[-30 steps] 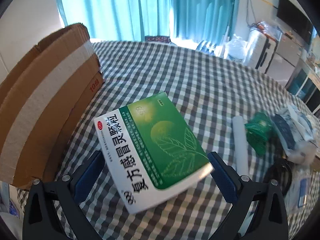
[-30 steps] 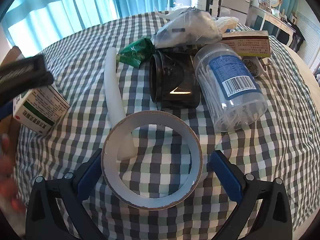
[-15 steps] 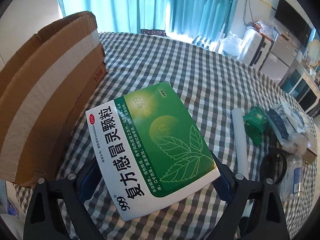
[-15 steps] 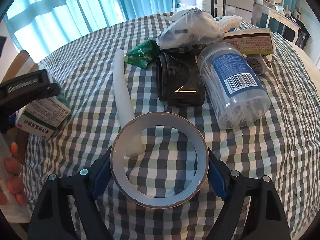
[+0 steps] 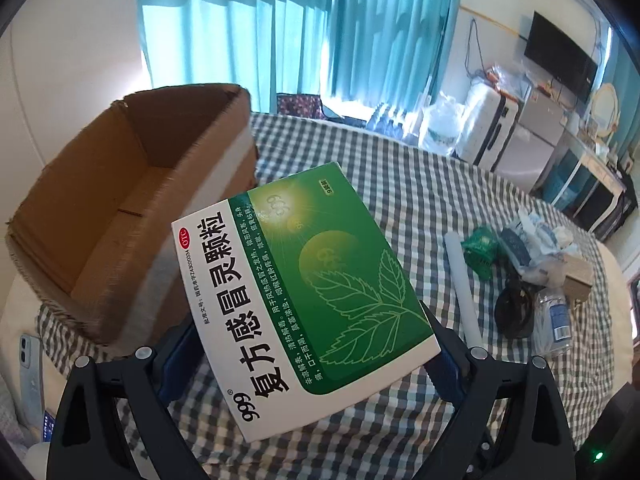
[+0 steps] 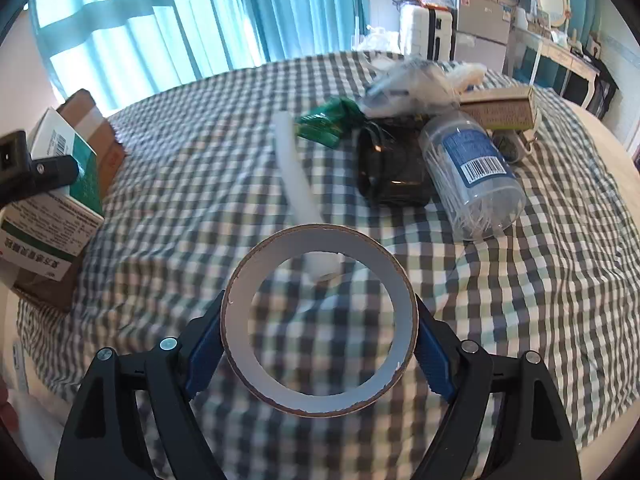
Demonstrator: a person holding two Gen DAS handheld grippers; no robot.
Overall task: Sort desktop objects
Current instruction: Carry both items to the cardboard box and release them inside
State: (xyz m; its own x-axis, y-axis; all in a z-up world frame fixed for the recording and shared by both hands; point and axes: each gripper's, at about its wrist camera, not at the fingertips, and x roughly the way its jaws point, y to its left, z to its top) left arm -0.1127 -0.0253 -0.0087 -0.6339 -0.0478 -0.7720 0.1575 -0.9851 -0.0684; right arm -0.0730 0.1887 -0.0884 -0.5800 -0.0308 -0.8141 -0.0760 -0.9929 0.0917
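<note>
My left gripper (image 5: pixel 308 354) is shut on a green and white medicine box (image 5: pixel 304 288) and holds it in the air, just right of an open cardboard box (image 5: pixel 120 208) at the table's left edge. The medicine box also shows at the left of the right wrist view (image 6: pixel 52 208). My right gripper (image 6: pixel 320 340) is shut on a roll of tape (image 6: pixel 320 320), held above the checkered tablecloth (image 6: pixel 200 200). Beyond it lie a white tube (image 6: pixel 294 172), a green packet (image 6: pixel 328 120), a black container (image 6: pixel 392 168) and a clear cotton swab jar (image 6: pixel 472 172).
A plastic bag (image 6: pixel 412 84) and a beige carton (image 6: pixel 500 108) lie behind the jar. A phone (image 5: pixel 30 376) lies below the cardboard box at the left edge. Curtains, suitcases and furniture stand beyond the table.
My left gripper has risen and carried the medicine box up next to the cardboard box's opening, so its inside now shows. My right gripper has closed on the tape roll and lifted it.
</note>
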